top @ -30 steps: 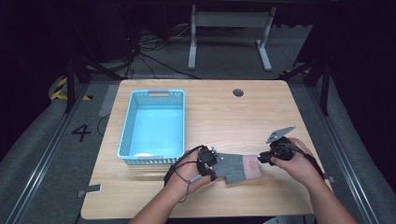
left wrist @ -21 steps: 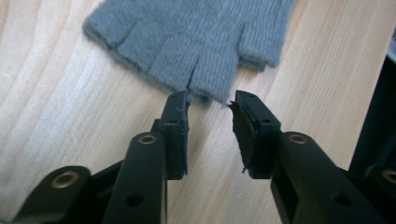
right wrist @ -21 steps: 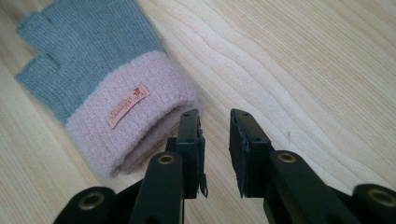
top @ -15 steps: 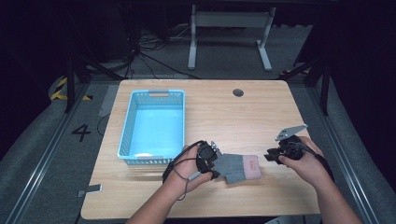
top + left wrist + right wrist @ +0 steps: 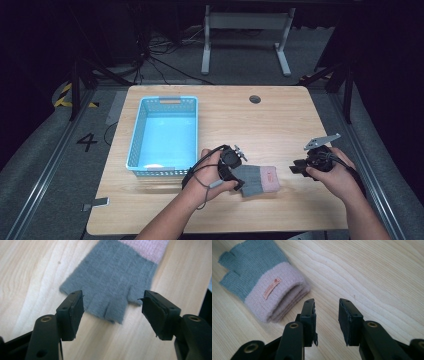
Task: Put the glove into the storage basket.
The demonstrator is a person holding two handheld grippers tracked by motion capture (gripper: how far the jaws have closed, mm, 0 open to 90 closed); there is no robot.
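Both jaws just spread, nothing pinched: left gripper (image 5: 112, 312) over fingerless glove (image 5: 117, 277), right gripper (image 5: 325, 315) beside cuff; regrasp may bunch knit.

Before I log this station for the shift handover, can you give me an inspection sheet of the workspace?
Surface: wooden table, bare grain, round grommet hole near the far edge.
Job's things: grey fingerless glove with pink cuff, lying flat, small label on the cuff.
Clutter: empty blue plastic basket at the table's left.
Grippers: left gripper open, jaws just been opening, the glove's finger end below them, untouched; right gripper open, jaws just been opening, nothing between them, beside the cuff.
Cables: black cable looping over the left hand; more on the floor behind.
Surroundings: dark room, grey floor, a marked 4, metal stand behind.
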